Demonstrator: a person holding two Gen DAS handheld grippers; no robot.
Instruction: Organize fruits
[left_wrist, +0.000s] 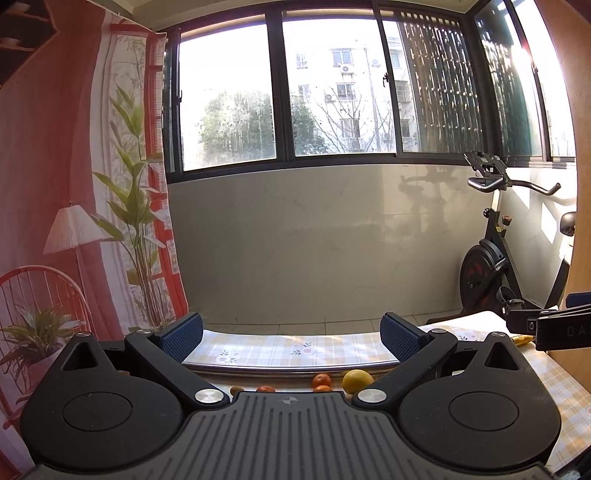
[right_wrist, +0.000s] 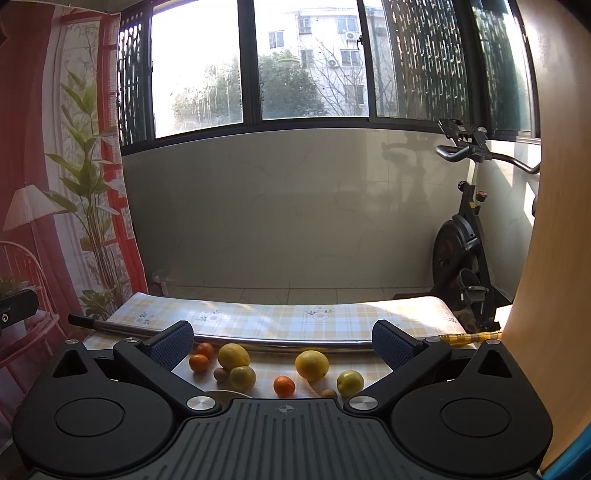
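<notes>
I hold both grippers level above the near edge of the table (right_wrist: 258, 317), which wears a yellow checked cloth. My right gripper (right_wrist: 282, 345) has its fingers (right_wrist: 171, 345) spread wide and grips nothing. The fruit lies low between them, just beyond the tips: two small oranges (right_wrist: 201, 357) at the left finger, a large lemon (right_wrist: 233, 355) beside them, a smaller yellow fruit (right_wrist: 242, 377) in front of it, a lone orange (right_wrist: 284, 386) in the middle, another big lemon (right_wrist: 312, 364), and a pale yellow-green fruit (right_wrist: 350, 383) near the right finger. A metal rod (right_wrist: 258, 343) runs across the table behind the fruit. My left gripper (left_wrist: 291, 338) is also wide and empty; oranges (left_wrist: 321, 381) and a lemon (left_wrist: 357, 381) peek over its body.
</notes>
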